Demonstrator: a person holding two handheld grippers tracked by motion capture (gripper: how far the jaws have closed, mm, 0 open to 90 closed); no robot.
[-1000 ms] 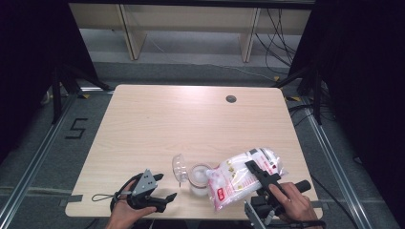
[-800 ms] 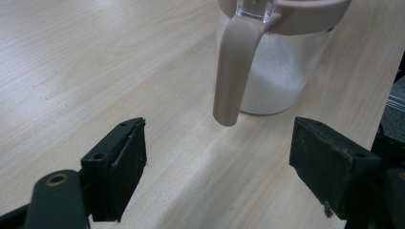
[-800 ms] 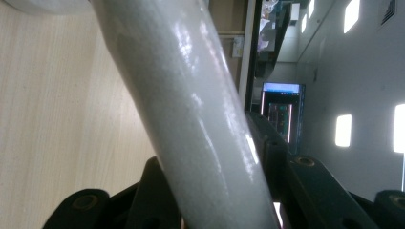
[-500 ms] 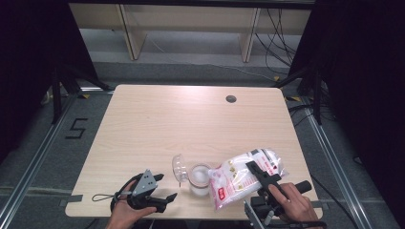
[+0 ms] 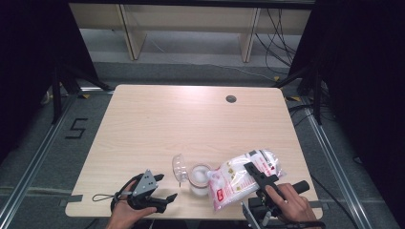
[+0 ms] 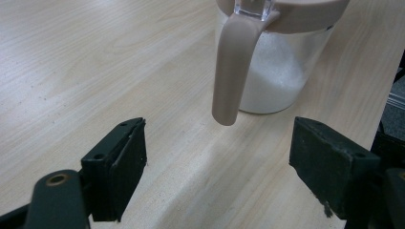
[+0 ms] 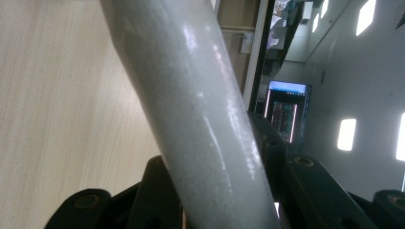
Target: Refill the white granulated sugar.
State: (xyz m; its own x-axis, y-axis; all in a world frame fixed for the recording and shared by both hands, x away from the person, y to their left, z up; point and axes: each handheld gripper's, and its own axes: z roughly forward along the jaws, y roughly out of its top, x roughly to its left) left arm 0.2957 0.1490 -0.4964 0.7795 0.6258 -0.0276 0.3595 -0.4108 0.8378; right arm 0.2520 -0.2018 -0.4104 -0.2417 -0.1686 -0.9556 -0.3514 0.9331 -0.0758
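The right gripper [image 5: 257, 175] is clamped on a clear plastic bag [image 5: 241, 177] of white grains, held tilted so that its lower end hangs at the mouth of the jar [image 5: 199, 177]; in the right gripper view the bag [image 7: 191, 109] runs as a pale, taut band up between the black jaws, which press on it from both sides. Against the pictures of a second and half a second ago the bag sits a little lower and nearer the person's edge of the table [image 5: 157, 124], while the jar and its flipped-back clear lid [image 5: 179, 166] have not moved, so the pour seems to be going on or nearing its end rather than just starting. The left gripper [image 5: 161, 196] rests on the table short of the jar, jaws wide apart and holding nothing, as before; its own view looks past them at the jar's beige handle [image 6: 232, 71] and the white fill behind the clear wall [image 6: 274, 71]. How full the jar is cannot be judged, since its top is cut off in that view and is small in the high view. Whether grains are flowing now, and where the bag's opening lies, is hidden by the bag itself.
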